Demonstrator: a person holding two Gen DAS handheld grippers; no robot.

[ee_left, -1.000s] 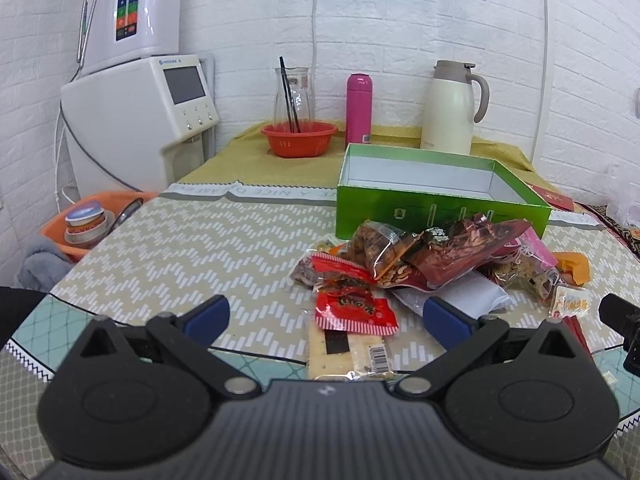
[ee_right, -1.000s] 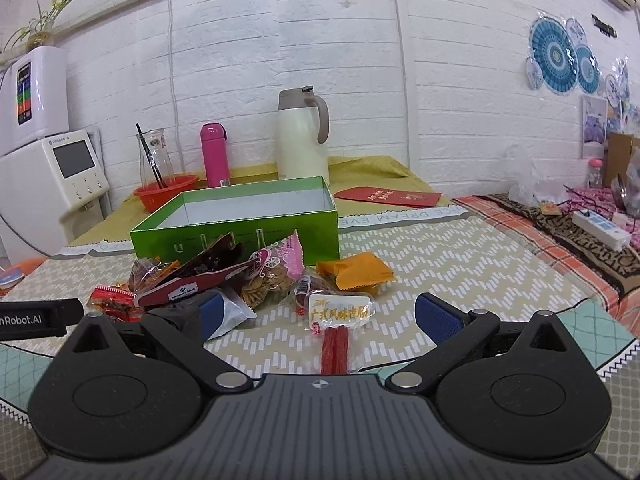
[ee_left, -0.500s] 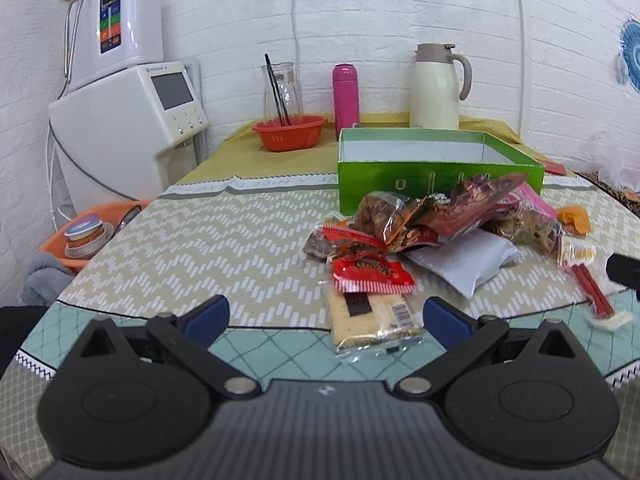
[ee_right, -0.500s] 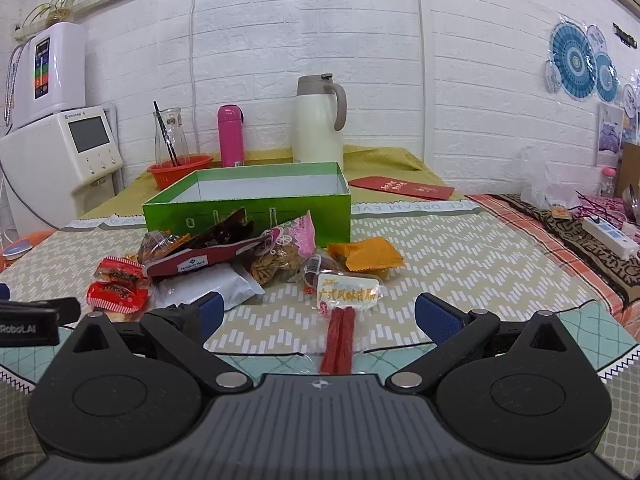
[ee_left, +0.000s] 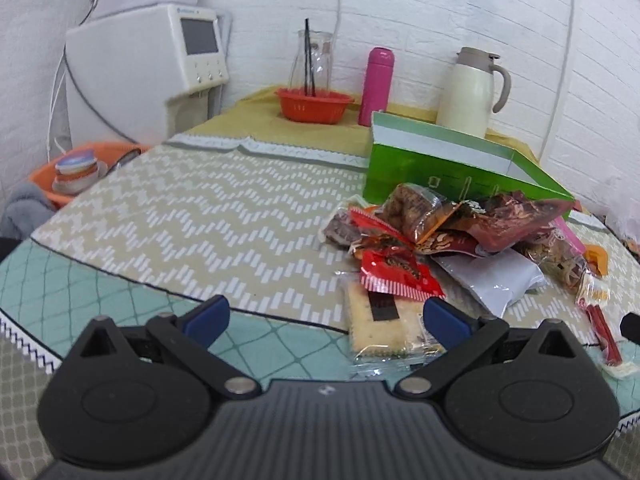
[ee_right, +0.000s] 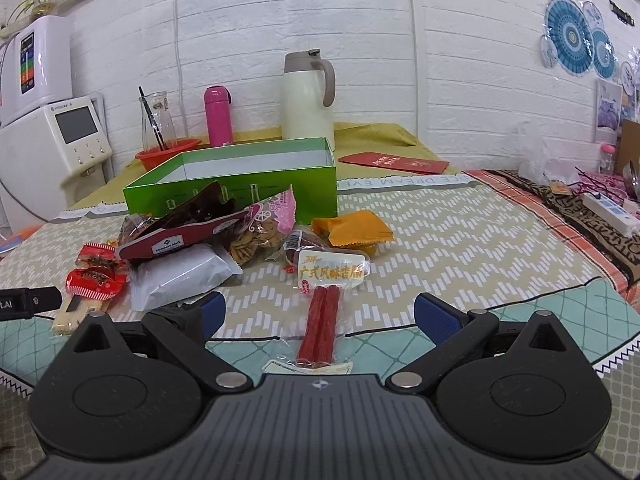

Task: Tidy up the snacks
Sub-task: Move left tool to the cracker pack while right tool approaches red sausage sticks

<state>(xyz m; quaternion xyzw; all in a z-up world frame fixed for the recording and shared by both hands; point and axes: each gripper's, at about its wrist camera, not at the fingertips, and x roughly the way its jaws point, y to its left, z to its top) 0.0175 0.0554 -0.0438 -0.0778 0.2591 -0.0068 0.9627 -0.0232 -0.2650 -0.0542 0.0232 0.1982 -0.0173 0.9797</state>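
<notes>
Snacks in crinkled wrappers lie heaped in the middle of both views, none yet in the open green cardboard box (ee_right: pixel 240 184) behind them. The left hand-held gripper (ee_left: pixel 326 318) has its blue-padded jaws spread wide and holds nothing; compared with half a second ago its view has tilted and swung, so the clear-wrapped pale cracker packet (ee_left: pixel 378 326) now sits lower right of centre, close against the right finger instead of between the two. The right hand-held gripper (ee_right: pixel 318 314) is equally wide open and empty, and it has drawn nearer: the clear packet of two red sausage sticks (ee_right: pixel 322 326) now lies between its fingers at lower centre, larger than before. Just beyond the cracker in the left view rest a red foil sachet (ee_left: pixel 398 274) and a white pillow pouch (ee_left: pixel 494 280), with a dark red nut bag (ee_left: pixel 508 222) on top of the pile. Beyond the sausage in the right view lie a yellow-labelled clear sachet (ee_right: pixel 332 272) and an orange packet (ee_right: pixel 354 230). The patterned table (ee_left: pixel 192 216) carries it all. I judge both tools are lining up first picks, the right one closer to grasping.
</notes>
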